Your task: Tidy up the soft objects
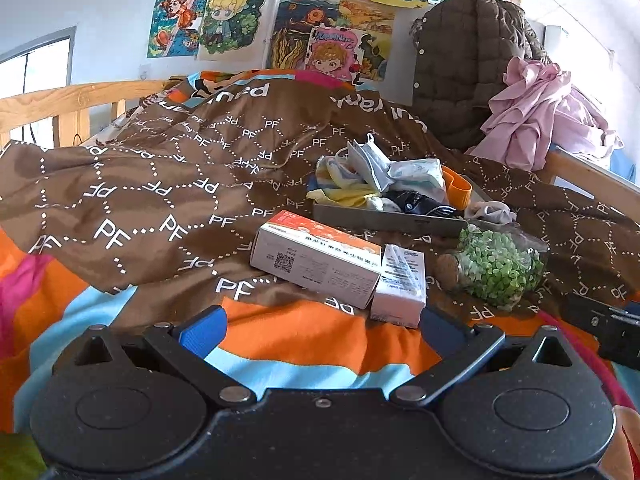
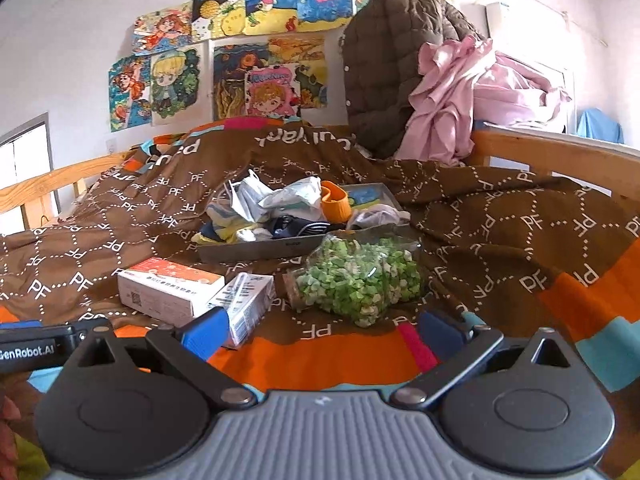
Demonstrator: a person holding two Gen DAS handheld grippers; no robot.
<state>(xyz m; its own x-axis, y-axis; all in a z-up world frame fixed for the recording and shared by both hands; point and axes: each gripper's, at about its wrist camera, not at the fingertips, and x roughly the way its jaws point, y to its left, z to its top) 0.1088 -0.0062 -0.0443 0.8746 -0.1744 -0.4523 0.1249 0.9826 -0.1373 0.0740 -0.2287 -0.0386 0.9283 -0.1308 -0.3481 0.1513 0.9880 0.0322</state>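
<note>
- Left wrist view: blue-padded left gripper (image 1: 320,330) spread wide and empty over the striped bedding. Straight ahead, beyond two cartons (image 1: 316,264), sits the grey tray (image 1: 384,218) heaped with soft cloths (image 1: 380,178); a white sock (image 1: 490,212) lies just outside its right end.
- Right wrist view: right gripper (image 2: 320,332) likewise wide, holding nothing. Bag of green pieces (image 2: 360,278) lies directly ahead, the tray (image 2: 256,250) behind it, long axis crosswise; the sock (image 2: 378,216) seems nearer this hand.

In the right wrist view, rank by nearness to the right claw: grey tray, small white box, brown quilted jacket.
1. small white box, just ahead of the right claw, left.
2. grey tray, mid-bed, holding soft items.
3. brown quilted jacket, hanging at the far end.
</note>
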